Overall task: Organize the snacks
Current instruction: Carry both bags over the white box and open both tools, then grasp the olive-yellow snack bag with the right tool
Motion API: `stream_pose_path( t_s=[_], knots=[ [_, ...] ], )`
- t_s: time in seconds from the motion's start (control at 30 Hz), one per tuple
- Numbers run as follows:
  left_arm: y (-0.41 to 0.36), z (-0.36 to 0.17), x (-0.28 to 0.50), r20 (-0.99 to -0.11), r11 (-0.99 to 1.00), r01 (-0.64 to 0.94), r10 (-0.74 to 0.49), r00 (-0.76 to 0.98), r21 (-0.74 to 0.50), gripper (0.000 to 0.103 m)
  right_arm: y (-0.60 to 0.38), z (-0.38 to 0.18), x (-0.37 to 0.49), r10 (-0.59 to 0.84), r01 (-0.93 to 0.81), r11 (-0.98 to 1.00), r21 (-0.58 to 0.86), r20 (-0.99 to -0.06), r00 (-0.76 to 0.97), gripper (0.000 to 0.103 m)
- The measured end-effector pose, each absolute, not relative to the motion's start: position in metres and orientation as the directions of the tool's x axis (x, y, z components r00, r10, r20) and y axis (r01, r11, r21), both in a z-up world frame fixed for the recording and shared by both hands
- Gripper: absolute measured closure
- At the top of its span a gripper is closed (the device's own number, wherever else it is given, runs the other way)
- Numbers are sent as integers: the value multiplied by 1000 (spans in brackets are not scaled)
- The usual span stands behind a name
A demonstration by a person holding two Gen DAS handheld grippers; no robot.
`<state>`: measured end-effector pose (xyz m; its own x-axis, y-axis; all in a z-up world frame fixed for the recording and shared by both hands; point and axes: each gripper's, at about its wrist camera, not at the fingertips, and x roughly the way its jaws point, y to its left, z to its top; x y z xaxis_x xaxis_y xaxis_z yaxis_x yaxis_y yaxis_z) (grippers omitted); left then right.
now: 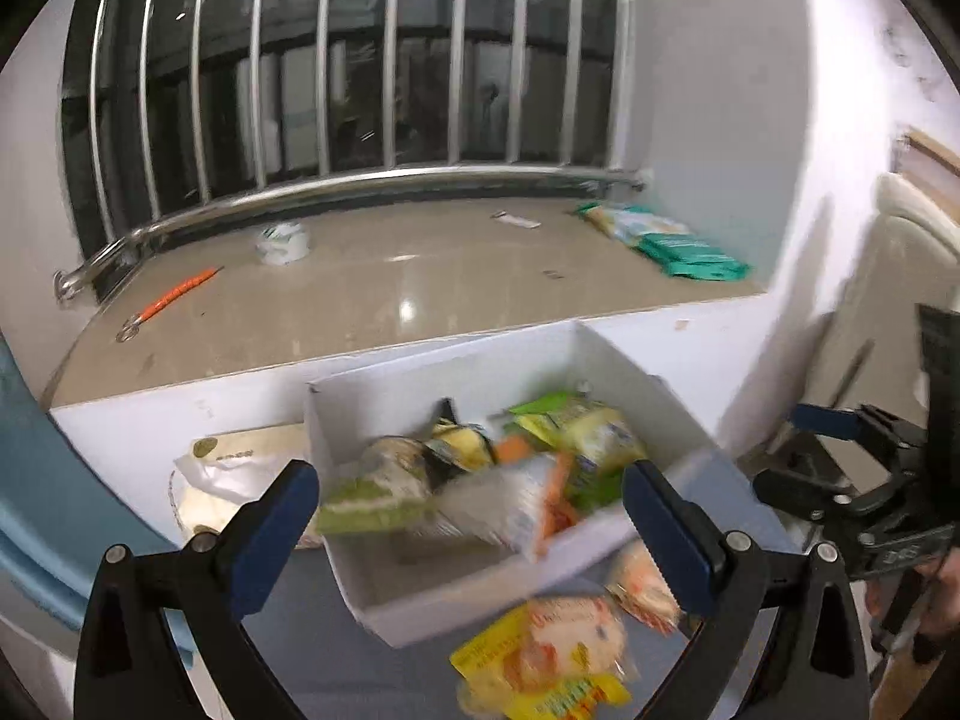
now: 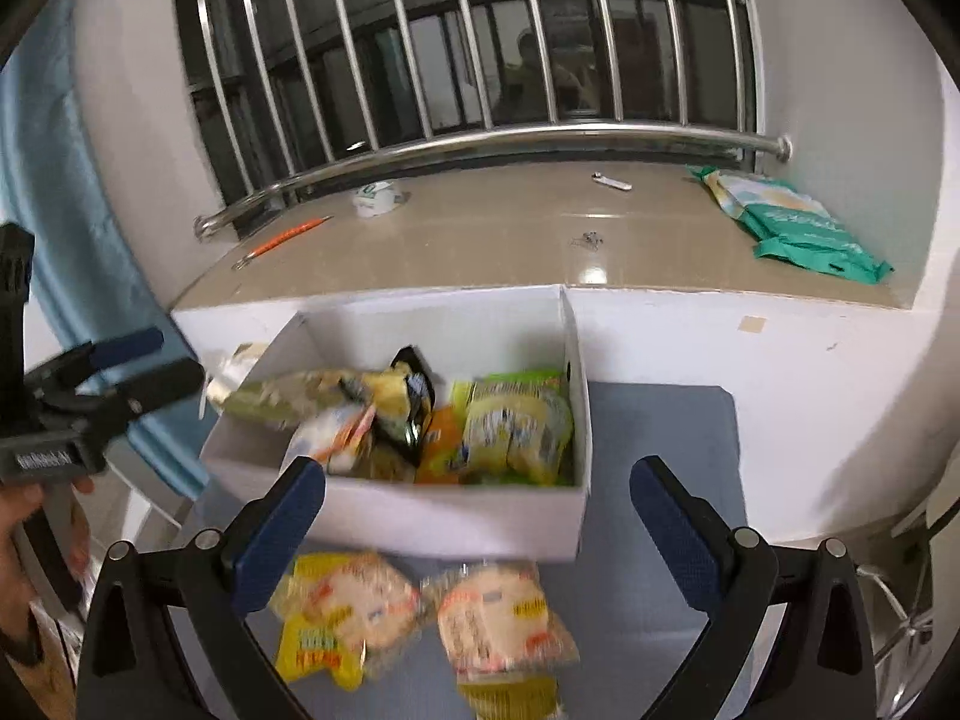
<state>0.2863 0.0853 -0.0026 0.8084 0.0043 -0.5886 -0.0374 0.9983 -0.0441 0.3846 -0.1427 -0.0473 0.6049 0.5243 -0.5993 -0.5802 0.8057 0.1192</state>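
A white cardboard box (image 2: 420,516) stands on a blue-grey table and holds several snack packets: a green-yellow bag (image 2: 516,426), an orange packet (image 2: 438,444) and a black-yellow one (image 2: 408,402). The box also shows in the left wrist view (image 1: 420,606). Two yellow bread packets lie in front of it, one on the left (image 2: 342,612) and one on the right (image 2: 504,618). My right gripper (image 2: 477,522) is open and empty above them. My left gripper (image 1: 471,531) is open and empty over the box's near side, above one yellow packet (image 1: 552,654).
Behind the table is a beige window ledge (image 2: 480,240) with a railing, a tape roll (image 2: 375,198), an orange pen (image 2: 288,237) and green packs (image 2: 804,228). A blue curtain (image 2: 54,228) hangs at left. A white bag (image 1: 222,480) lies left of the box.
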Motion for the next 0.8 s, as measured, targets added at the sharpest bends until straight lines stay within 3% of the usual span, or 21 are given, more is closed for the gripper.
stream_pose_path(
  t_s=[0.23,0.47,0.8],
  knots=[
    [63,-19,193,-535,996,2,-49,843,-89,0,-189,-78,306,536,-577,806,131,-573,619,0],
    [49,-65,123,-553,990,28,-102,827,-141,0,-218,-149,255,501,-527,833,169,-634,589,0],
    [54,-91,92,-588,984,-2,-105,802,-179,0,-210,-179,265,504,-519,830,204,-674,541,0]
  ],
)
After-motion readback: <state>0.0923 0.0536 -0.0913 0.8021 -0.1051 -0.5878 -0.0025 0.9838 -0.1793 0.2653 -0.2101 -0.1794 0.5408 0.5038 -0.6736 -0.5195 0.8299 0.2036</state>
